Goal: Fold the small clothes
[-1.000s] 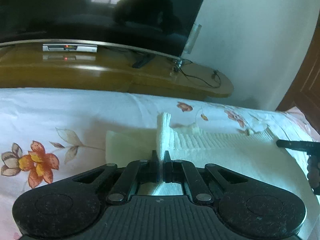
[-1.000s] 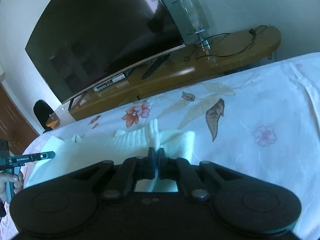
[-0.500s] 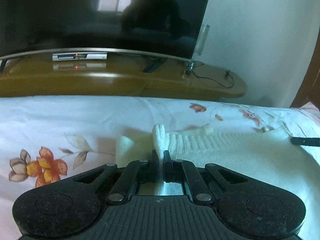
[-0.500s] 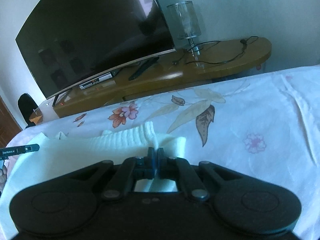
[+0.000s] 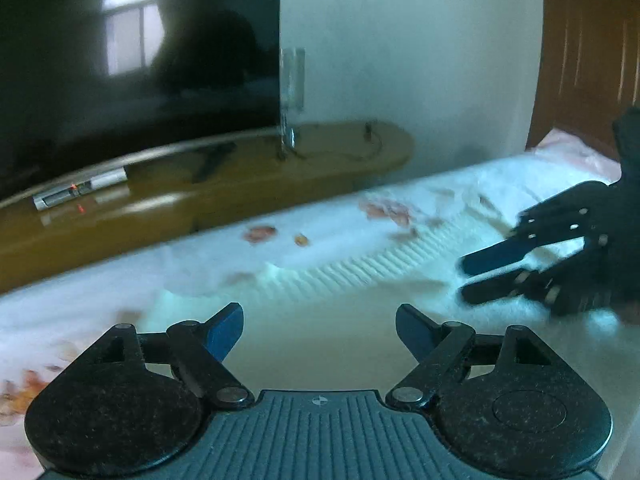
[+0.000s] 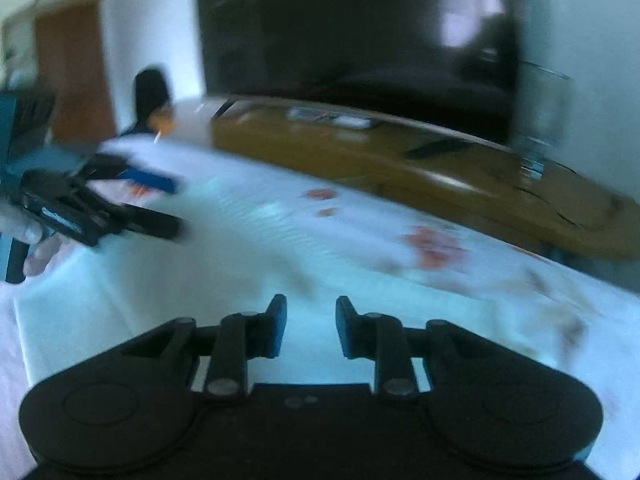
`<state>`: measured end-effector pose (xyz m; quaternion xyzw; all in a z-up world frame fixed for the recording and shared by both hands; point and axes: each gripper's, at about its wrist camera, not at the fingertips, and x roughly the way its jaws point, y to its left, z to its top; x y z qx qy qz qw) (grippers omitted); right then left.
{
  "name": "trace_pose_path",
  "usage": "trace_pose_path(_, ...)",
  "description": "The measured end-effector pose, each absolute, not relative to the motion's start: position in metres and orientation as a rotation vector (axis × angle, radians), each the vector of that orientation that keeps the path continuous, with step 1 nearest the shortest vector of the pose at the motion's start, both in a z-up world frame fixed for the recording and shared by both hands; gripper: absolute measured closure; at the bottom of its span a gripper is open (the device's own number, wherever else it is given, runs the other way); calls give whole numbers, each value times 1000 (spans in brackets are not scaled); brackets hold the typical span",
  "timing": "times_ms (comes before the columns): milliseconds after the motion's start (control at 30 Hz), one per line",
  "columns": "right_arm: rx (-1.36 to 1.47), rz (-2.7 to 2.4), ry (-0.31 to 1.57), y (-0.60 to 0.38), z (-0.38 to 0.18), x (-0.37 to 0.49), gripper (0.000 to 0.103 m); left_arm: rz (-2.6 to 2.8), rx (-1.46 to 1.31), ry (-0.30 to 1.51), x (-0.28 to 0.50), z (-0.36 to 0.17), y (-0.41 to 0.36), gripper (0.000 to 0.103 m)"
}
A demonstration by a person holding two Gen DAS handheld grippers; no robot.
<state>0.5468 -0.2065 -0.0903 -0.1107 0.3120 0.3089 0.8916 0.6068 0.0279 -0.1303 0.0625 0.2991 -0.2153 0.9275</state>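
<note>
A white knitted garment [image 5: 360, 276] with a ribbed hem lies flat on the flowered bed sheet [image 5: 120, 280]; in the right wrist view the garment [image 6: 168, 304] fills the lower left. My left gripper [image 5: 320, 326] hovers over it with jaws opening wide and nothing between them. My right gripper [image 6: 311, 326] is just above the cloth, jaws opening, the gap bare. In the left wrist view the right gripper [image 5: 466, 278] shows at the right edge over the garment. The left gripper [image 6: 174, 208] shows at the left of the right wrist view, held by a hand [image 6: 36, 240]. Both views are motion-blurred.
Beyond the bed stands a long wooden TV bench [image 5: 208, 196] with a large dark television [image 5: 132, 56], a set-top box [image 5: 80, 194], a glass lamp [image 5: 292, 96] and cables. A brown wooden door [image 5: 588, 52] is at the right, another door [image 6: 76, 72] at the left.
Both grippers have let go of the garment's folded edge and opened. Both have pulled away sideways and rolled, and the raised fold now lies flat on the bed.
</note>
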Motion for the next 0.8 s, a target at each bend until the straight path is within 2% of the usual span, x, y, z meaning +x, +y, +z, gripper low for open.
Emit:
trace_pose_path(167, -252, 643, 655, -185, -111, 557, 74, -392, 108, 643, 614, -153, 22, 19)
trace_pose_path(433, -148, 388, 691, -281, -110, 566, 77, -248, 29, 641, 609, -155, 76, 19)
trace_pose_path(633, -129, 457, 654, -255, -83, 528, 73, -320, 78, 613, 558, -133, 40, 19)
trace_pose_path(800, -238, 605, 689, -194, -98, 492, 75, -353, 94, 652, 544, -146, 8, 19)
